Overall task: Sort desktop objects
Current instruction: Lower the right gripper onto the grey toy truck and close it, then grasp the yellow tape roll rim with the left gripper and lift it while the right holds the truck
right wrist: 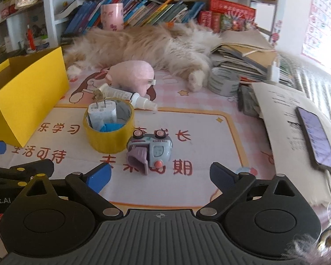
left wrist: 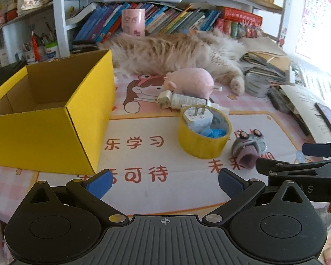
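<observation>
An open yellow box stands at the left of the desk mat. A yellow tape roll stands mid-mat with a white charger plug and something blue inside it. A grey toy car lies overturned just right of the roll. Behind are a pink plush pig, a white spray bottle and another plug. My left gripper is open and empty, near the box corner. My right gripper is open and empty, just short of the car.
A fluffy cat lies across the back of the desk. Stacked books and papers, a grey tape roll and a phone crowd the right side. Bookshelves stand behind.
</observation>
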Motion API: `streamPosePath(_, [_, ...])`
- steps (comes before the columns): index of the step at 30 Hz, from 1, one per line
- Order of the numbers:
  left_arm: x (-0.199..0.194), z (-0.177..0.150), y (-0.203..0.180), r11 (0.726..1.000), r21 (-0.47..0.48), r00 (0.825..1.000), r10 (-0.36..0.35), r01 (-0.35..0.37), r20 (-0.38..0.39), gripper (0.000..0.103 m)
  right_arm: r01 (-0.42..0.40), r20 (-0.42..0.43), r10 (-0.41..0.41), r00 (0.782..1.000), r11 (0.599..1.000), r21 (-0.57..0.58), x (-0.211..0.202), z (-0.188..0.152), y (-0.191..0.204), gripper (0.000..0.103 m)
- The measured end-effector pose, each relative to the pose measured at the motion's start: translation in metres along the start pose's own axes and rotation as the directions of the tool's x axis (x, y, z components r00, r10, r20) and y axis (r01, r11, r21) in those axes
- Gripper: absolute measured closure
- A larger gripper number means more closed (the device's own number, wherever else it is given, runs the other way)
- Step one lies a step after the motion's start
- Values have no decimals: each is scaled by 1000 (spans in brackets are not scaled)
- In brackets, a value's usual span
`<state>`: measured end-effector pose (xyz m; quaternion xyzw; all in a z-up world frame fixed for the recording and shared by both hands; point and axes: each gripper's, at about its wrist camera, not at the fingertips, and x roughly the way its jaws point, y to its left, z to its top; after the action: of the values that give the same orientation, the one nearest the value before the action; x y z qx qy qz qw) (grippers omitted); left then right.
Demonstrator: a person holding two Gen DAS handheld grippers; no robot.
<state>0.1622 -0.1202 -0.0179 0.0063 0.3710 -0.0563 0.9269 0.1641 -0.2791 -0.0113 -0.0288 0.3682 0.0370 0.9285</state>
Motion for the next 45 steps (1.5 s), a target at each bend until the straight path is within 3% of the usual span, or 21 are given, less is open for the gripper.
streamPosePath(9, [9,9,-6,997,-23,997,75,-75,-27,0,-109,-93,108,990,994,-6,44,16,-10,9])
streamPosePath(14, [13,12,-12,994,-33,993,106,-107,-42,0,-177,-146,179,973,984,29,67,21,-17,26])
streamPosePath(16, [16,14,-13,992,-50,992,115,-118,-51,0,-202,-160,204,966,979,31,75,22,-18,42])
streamPosePath(17, [18,15,-14,991,-57,992,117,-120,-55,0,-204,-155,204,967,979,18,75,23,-18,44])
streamPosePath(21, [30,21,-19,991,-72,992,109,-114,-68,0,-228,-143,228,963,974,18,76,26,-28,45])
streamPosePath(30, [69,42,-52,999,-15,996,29,-31,-81,0,-165,-76,165,983,986,17,68,33,-63,45])
streamPosePath(39, [110,61,-72,997,76,996,33,-27,-83,0,-120,-72,125,990,991,62,67,32,-89,45])
streamPosePath(43, [123,61,-78,990,123,989,83,-67,-125,15,-126,-67,130,989,990,60,64,31,-91,45])
streamPosePath(45, [123,59,-78,991,116,989,80,-66,-123,17,-130,-71,134,988,990,62,65,30,-91,45])
